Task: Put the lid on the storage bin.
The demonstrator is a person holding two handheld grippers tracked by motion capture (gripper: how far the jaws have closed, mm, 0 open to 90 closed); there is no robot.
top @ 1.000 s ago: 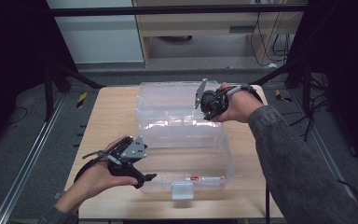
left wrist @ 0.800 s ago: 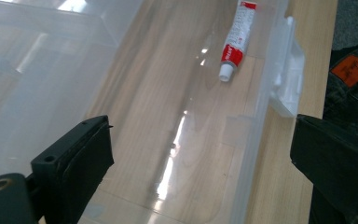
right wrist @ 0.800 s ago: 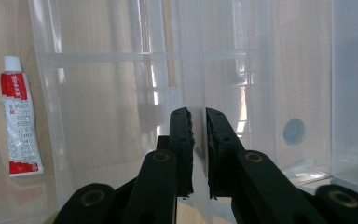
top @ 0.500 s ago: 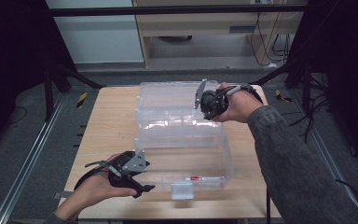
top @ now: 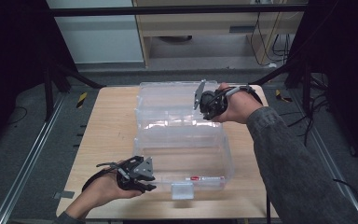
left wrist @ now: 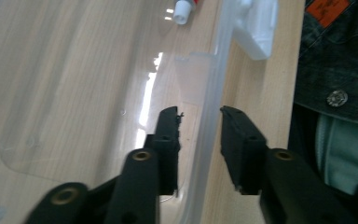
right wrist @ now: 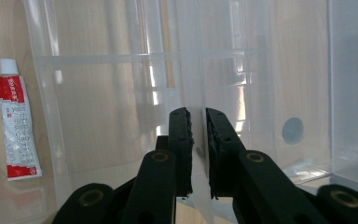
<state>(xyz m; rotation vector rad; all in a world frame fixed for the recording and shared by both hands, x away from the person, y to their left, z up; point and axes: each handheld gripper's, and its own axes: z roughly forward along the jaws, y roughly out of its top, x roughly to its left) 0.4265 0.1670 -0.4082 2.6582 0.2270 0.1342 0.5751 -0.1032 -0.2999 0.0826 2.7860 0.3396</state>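
Bare wooden table [top: 107, 126] lies open at frame left; the clear plastic storage box [top: 182, 140] blocks the centre.

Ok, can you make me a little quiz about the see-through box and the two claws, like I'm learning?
1. True or false: the right claw is clamped on a wall of the clear box.
2. What lies inside the box? A) a spoon B) a red and white tube C) a ball
3. Fill in: the left claw has one jaw inside the box's front wall and one ____.

Key: 1 true. 2 B. 3 outside; its jaws have just been closing and do not yet press the wall.
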